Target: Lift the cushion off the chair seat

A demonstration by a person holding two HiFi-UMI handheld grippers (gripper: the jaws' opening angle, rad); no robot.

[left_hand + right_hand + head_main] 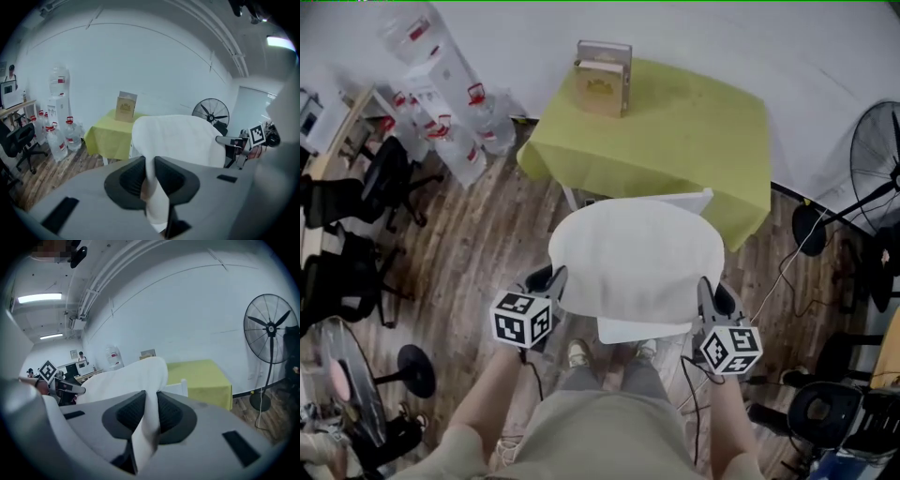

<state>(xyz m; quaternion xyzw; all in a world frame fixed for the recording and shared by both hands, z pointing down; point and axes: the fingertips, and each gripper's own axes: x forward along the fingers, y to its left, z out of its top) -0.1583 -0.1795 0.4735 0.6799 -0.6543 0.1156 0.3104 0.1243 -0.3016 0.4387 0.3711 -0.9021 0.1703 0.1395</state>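
- The left gripper (150,174) has its fingers (127,180) clamped on the left edge of the white cushion (178,138).
- The right gripper (151,414) has its fingers clamped on the cushion's right edge.
- The cushion hangs between them, above the white chair (643,330).
- Beyond the chair stands a yellow-covered worktop (694,131).

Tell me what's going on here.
A person is holding a white cushion by two opposite edges, the left tool shut on one edge and the right tool shut on the other. The cushion hangs between them above the white chair, in front of the table with the yellow-green cloth.
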